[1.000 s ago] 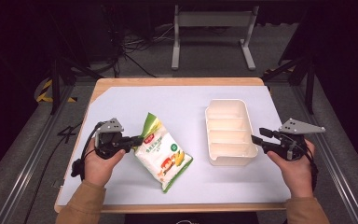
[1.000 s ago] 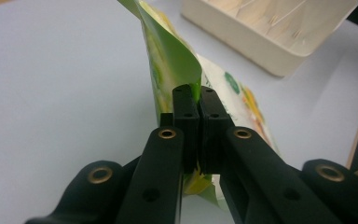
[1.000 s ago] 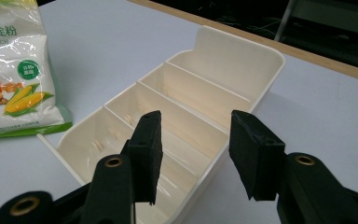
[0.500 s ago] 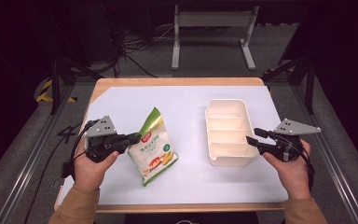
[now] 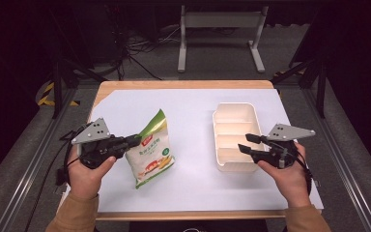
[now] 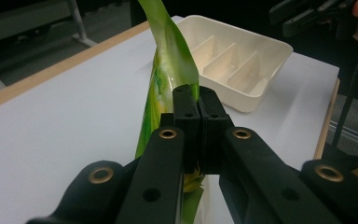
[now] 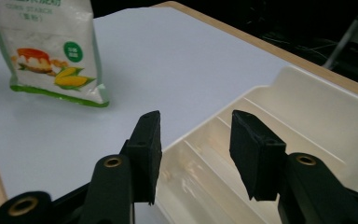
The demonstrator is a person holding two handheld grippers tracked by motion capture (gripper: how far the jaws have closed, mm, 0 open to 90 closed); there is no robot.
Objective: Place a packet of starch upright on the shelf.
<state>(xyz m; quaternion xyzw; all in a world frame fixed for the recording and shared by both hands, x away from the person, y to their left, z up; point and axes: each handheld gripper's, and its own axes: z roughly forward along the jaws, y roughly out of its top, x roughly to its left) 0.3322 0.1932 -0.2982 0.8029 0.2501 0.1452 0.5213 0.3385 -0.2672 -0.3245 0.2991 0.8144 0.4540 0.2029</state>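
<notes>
White table (image 5: 193, 116), one bag (image 5: 150, 152) clamped by left tool (image 5: 134, 141), one tray (image 5: 235, 135), right tool (image 5: 248, 143) released.

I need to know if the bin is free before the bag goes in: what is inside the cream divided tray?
The tray looks empty: its compartments show bare cream floor in the left gripper view and right gripper view. The right gripper hovers over its near end, jaws open, hiding a bit of that corner from above.

White-topped table (image 5: 193, 106), grey metal stand (image 5: 220, 29) behind, perhaps cables (image 5: 140, 53)
</notes>
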